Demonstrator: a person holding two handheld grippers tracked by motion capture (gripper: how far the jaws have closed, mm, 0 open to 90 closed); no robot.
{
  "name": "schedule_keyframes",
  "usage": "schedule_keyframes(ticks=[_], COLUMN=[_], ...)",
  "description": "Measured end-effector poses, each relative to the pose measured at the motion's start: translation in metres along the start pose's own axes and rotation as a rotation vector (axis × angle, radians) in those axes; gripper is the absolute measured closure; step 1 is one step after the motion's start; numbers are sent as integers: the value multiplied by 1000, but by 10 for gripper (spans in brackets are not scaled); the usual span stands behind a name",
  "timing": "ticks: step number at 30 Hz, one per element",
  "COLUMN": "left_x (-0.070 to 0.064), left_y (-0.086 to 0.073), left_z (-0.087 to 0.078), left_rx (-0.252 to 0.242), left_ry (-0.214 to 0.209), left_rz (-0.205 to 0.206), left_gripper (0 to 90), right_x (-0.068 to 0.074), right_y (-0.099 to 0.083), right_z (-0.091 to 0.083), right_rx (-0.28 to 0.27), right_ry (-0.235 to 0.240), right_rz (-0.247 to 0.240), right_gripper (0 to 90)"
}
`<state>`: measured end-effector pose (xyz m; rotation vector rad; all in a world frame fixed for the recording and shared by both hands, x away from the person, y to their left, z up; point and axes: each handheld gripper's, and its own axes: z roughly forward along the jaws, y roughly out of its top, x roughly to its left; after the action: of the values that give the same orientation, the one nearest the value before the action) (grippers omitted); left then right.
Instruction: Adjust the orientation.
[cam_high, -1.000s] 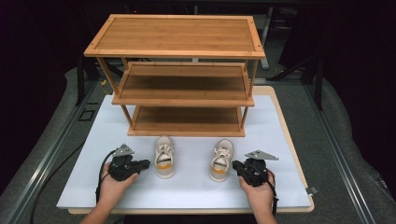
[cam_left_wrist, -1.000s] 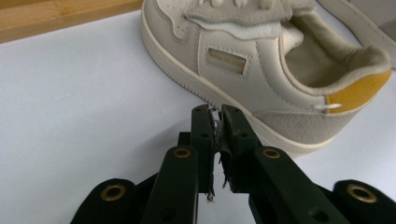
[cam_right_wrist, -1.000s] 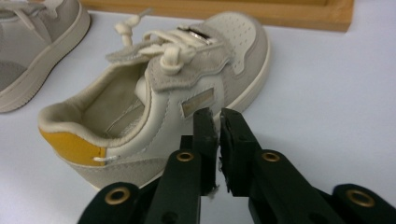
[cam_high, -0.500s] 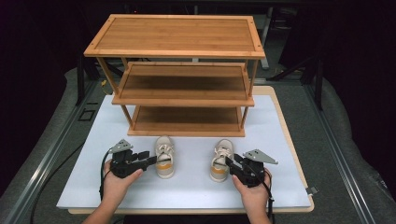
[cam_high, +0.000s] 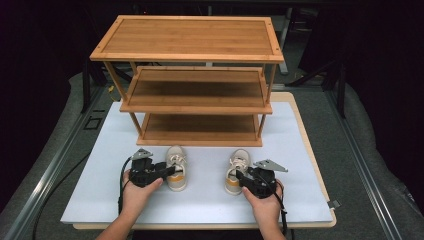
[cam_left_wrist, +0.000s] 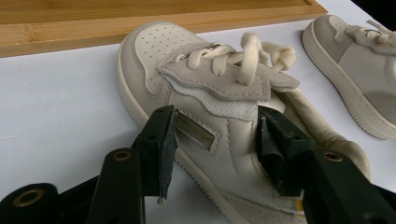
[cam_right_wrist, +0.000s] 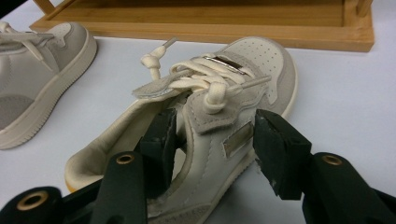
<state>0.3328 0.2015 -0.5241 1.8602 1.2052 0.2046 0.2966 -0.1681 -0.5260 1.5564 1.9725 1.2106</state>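
High view: two small cream shoes lie side by side on the white table (cam_high: 300, 150), just in front of the wooden shelf rack (cam_high: 195, 80), each with its long axis running from the person toward the rack, toe at the rack end and heel at the near end. Left gripper (cam_high: 167, 171) reaches in from the outer side of the left shoe (cam_high: 176, 167); right gripper (cam_high: 239, 177) reaches in from the outer side of the right shoe (cam_high: 235, 171). Left gripper view: jaws spread and straddling the outer side wall of the left shoe (cam_left_wrist: 215, 107), one pad outside the wall, the other inside the opening; whether the pads touch it cannot be told. Toe points away from the gripper and to its left; the right shoe (cam_left_wrist: 355, 60) lies beyond. Right gripper view: jaws spread likewise over the side wall of the right shoe (cam_right_wrist: 210, 116), toe pointing away and rightward; the left shoe (cam_right_wrist: 32, 65) lies at upper left.
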Motion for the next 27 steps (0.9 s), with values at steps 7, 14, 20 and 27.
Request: schedule_keyframes(ticks=[7,14,20,27], left_x=[-4,-23,-31,-36], left_y=[-1,-5,-8,-10], left_z=[1,6,7,9], left_rx=[11,22,21,15], left_ry=[-45,-88,-93,-103], left_rz=[2,25,23,21], left_gripper=[545,545,545,545], right_x=[0,22,34,45], right_y=[1,0,2,2], right_z=[3,12,19,27], right_rx=[21,35,46,45], right_ry=[94,163,204,233], right_rz=[49,-21,-54,-58], right_gripper=[548,551,552,553])
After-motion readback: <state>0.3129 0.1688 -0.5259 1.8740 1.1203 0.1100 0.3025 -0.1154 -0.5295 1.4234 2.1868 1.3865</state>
